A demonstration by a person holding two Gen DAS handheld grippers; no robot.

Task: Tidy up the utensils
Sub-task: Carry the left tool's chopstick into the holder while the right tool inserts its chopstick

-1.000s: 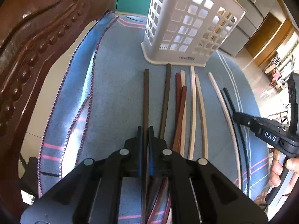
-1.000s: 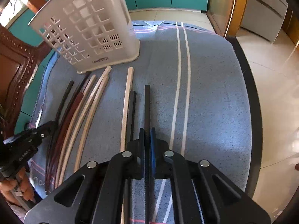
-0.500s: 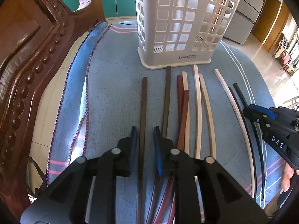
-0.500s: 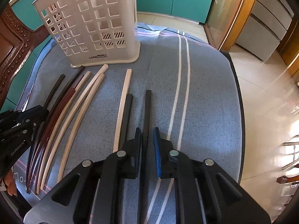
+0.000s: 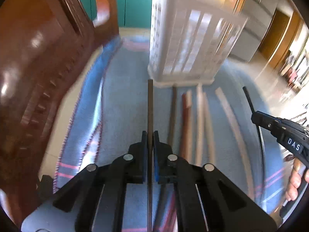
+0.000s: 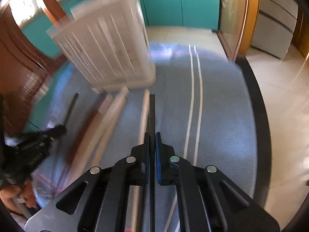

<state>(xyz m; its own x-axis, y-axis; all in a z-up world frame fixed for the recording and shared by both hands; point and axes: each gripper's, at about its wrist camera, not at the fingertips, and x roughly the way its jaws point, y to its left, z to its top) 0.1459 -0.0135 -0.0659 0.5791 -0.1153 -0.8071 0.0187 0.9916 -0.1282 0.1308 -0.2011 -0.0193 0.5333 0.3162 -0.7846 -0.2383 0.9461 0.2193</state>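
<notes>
- A white slotted basket [image 5: 193, 44] stands upright on the blue cloth [image 5: 123, 100], dead ahead of both tools; a carved wooden chair [image 5: 38, 67] crowds the cloth's left edge.
- Loose chopsticks [image 5: 199, 119], brown, red-brown and pale, lie in a row between the two tools, their far tips near the basket's foot.
- Right of the twin white stripes [image 6: 195, 96] the cloth is bare out to the table's dark rim [image 6: 260, 116].
- The left gripper [image 5: 150, 135] has just been closing, and now pinches a dark brown chopstick [image 5: 150, 104], which points at the basket.
- The right gripper [image 6: 152, 136] has likewise just closed, clamped on a black chopstick [image 6: 152, 112] with its tip beside the basket's base.
</notes>
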